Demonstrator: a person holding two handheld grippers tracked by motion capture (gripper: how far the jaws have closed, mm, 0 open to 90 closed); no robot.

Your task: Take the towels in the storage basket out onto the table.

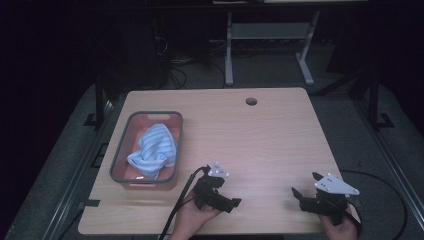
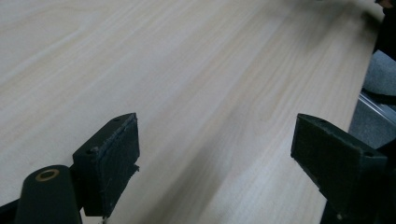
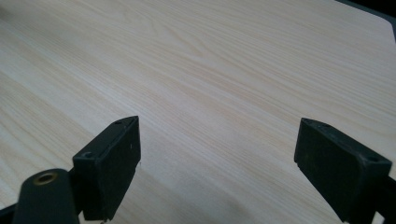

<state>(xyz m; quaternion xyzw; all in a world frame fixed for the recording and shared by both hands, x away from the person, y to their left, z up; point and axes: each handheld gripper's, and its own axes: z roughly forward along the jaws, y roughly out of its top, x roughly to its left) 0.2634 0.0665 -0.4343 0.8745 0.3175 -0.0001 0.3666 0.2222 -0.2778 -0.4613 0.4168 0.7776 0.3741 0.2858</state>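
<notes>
The wooden table [image 1: 260, 145] is mostly bare. Off to the left sits a grey-rimmed bin [image 1: 118, 152] with a crumpled blue-striped cloth [image 1: 154, 149] inside. Left gripper [image 1: 222, 197] and right gripper [image 1: 306, 189] both hang near the front edge, jaws spread wide, nothing in them. My worry: reaching for the cloth, a jaw could snag the rim and drag the bin along.

The striped cloth [image 1: 152, 149] hides much of the bin [image 1: 120, 150] floor.

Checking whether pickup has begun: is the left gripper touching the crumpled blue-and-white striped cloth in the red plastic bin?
Apart. The high view shows the left gripper over bare table, right of the bin holding the cloth.
</notes>
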